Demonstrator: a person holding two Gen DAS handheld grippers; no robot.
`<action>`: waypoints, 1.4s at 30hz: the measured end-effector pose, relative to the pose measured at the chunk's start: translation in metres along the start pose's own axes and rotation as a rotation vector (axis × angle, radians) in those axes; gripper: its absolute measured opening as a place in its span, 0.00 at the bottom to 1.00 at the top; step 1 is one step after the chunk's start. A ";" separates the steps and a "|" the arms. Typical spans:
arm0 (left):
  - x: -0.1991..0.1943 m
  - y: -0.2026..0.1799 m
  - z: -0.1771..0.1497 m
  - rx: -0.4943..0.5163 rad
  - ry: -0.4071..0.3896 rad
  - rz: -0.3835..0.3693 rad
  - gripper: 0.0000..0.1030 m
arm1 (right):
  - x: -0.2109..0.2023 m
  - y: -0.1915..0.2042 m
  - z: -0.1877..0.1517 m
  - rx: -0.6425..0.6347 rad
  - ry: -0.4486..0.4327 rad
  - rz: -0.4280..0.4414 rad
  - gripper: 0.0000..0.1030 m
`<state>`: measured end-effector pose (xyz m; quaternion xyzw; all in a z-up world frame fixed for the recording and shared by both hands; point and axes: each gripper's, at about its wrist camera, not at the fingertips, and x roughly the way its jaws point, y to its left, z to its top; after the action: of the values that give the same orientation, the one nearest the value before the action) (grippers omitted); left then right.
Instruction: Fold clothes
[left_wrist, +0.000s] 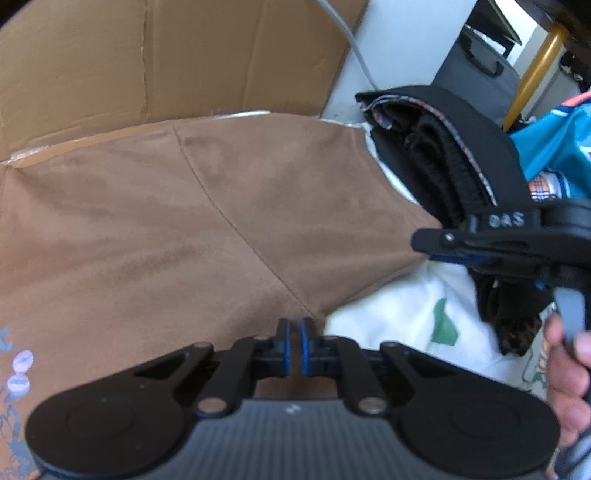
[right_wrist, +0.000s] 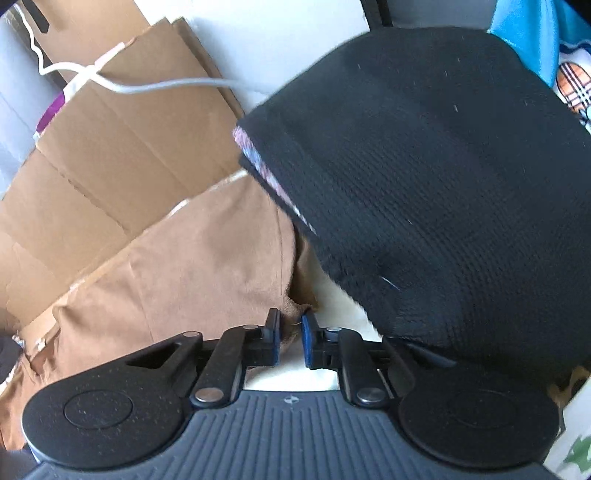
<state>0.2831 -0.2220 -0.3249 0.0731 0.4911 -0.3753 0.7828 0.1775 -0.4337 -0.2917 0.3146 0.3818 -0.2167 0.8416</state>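
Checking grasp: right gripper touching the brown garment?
Touching. The right wrist view shows a brown garment corner pinched between the right gripper pads.

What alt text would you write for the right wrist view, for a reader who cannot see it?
The right gripper pinches a corner of a brown garment, which lies spread toward cardboard. A black knit garment fills the right side; a grey cable crosses the cardboard.

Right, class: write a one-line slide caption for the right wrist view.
Right gripper pinching a corner of the tan garment, beside a folded black knit garment.
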 end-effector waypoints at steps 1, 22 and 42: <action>0.001 0.001 0.000 -0.005 0.000 -0.003 0.05 | 0.001 -0.001 -0.003 0.003 0.009 -0.002 0.24; 0.000 -0.004 -0.002 0.003 -0.020 -0.020 0.04 | 0.010 -0.021 0.008 0.105 -0.002 0.072 0.08; 0.002 -0.013 -0.006 0.053 -0.032 -0.033 0.04 | -0.028 0.038 0.002 -0.070 -0.095 0.200 0.05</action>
<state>0.2707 -0.2300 -0.3263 0.0796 0.4694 -0.4021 0.7821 0.1843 -0.4051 -0.2553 0.3112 0.3157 -0.1328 0.8865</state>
